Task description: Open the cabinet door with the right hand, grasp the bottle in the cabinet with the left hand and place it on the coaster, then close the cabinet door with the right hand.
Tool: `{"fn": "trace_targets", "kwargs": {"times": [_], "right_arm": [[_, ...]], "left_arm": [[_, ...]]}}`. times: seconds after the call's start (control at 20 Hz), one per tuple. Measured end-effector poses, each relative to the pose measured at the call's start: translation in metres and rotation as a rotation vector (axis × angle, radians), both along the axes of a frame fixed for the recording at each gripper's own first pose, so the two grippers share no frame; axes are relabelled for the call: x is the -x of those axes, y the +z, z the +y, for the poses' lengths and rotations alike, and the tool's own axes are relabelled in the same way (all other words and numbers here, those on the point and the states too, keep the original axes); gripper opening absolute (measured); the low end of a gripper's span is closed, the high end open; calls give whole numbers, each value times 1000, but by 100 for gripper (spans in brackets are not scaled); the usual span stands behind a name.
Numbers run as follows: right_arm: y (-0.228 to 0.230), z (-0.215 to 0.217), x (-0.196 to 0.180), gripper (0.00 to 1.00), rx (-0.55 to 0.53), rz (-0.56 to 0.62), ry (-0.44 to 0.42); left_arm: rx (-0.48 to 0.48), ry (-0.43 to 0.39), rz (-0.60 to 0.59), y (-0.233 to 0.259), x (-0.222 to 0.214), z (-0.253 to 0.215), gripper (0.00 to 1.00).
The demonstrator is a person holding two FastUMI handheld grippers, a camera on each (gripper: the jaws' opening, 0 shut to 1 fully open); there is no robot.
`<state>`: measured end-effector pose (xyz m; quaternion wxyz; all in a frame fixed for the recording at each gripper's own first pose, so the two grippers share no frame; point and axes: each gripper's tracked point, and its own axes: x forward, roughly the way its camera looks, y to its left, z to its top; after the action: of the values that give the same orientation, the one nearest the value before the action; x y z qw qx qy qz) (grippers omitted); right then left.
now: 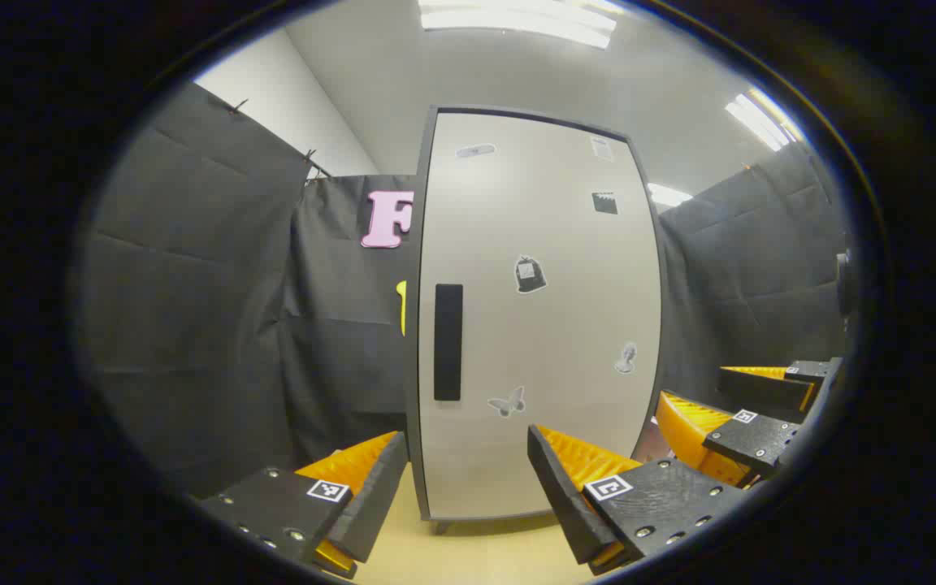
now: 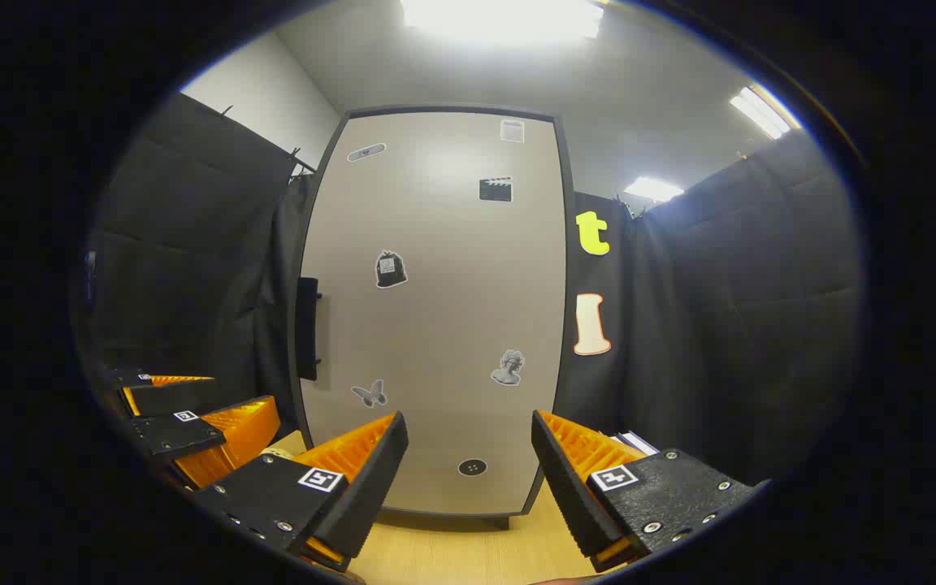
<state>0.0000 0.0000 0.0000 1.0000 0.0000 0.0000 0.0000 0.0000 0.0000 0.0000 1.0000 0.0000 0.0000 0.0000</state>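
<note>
Pale grey cabinet door shut, upright, dark handle at its left edge.

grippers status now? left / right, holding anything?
Left gripper: open, empty, facing the shut cabinet door.
Right gripper: open, empty, not yet on the handle.

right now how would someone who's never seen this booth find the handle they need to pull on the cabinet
Look for the tall pale cabinet door standing on the wooden table against the black cloth wall. The handle sits about halfway up, near the door's left edge. It is a plain, dark, upright bar, unlike the small picture stickers scattered across the rest of the door.
</note>
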Motion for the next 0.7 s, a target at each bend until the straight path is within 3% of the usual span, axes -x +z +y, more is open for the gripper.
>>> {"fn": "trace_targets", "kwargs": {"times": [0.7], "right_arm": [[-3, 2, -13, 95, -11, 16, -8]], "left_arm": [[-1, 7, -16, 5, -13, 11, 89]]}}
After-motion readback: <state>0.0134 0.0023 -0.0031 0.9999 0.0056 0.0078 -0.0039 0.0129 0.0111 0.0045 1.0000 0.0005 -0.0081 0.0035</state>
